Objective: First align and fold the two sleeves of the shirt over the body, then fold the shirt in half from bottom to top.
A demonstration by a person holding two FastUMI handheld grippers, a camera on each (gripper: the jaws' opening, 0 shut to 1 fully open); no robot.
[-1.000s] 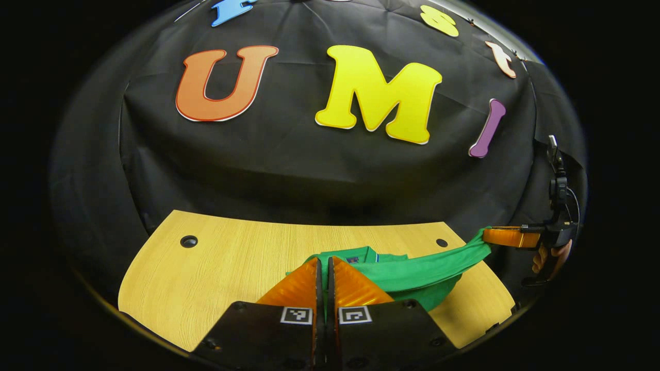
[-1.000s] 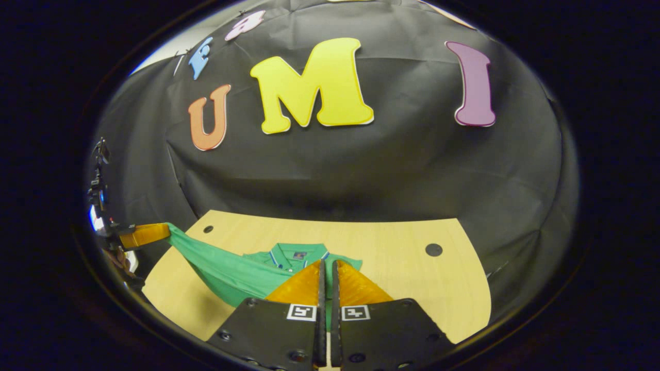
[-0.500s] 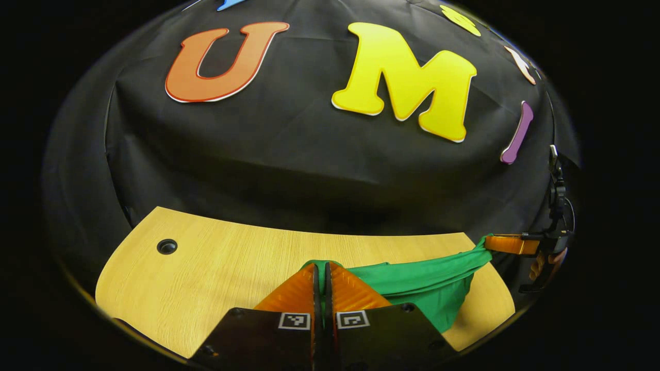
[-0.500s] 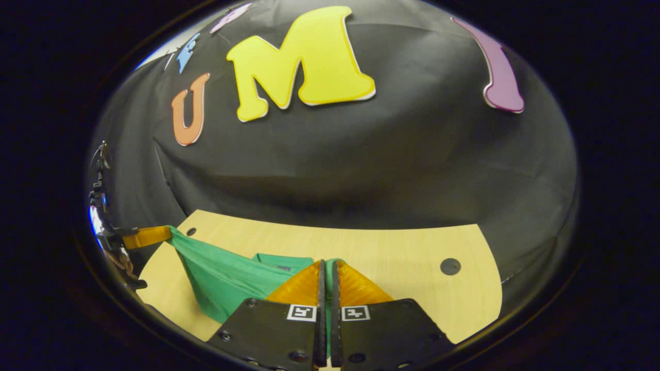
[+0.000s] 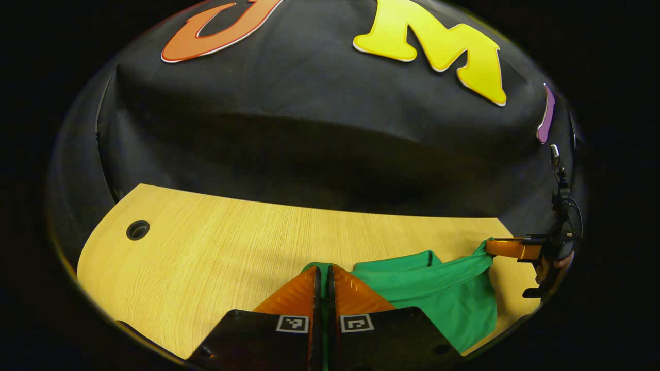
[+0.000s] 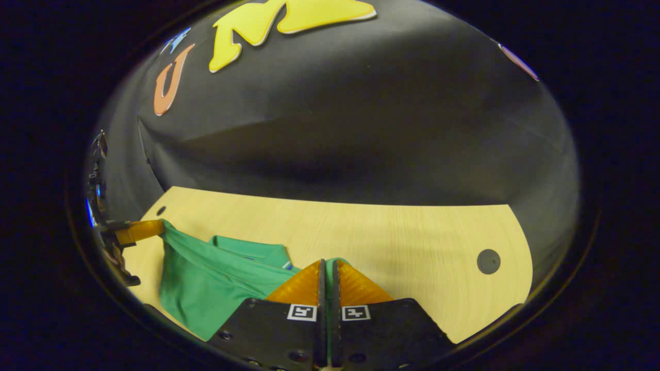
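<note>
Both grippers are clamped on the green shirt (image 5: 443, 299) right now. In the left gripper view the left gripper (image 5: 324, 273) has its two fingers pressed together with a thin strip of green cloth pinched between them at the tips; the shirt spreads away to that tool's right across the wooden table (image 5: 216, 257). Farther off on that side, near the table's edge, the right gripper (image 5: 508, 248) bites the other end of the same hem, a hand (image 5: 554, 265) just behind it — the cloth runs as a raised band between the two tools.

Over to the right gripper view: the right gripper (image 6: 326, 275) is likewise closed down on green fabric, and the shirt (image 6: 206, 288) lies to its left, with the collar (image 6: 252, 252) just ahead of the band. The left gripper (image 6: 139, 230) holds the far corner there.

Each tool carries small square black-and-white markers (image 5: 325, 323) behind its fingers — coded patterns, no readable writing. A round hole (image 5: 137, 230) sits in the table well off to the left gripper's left.
</note>
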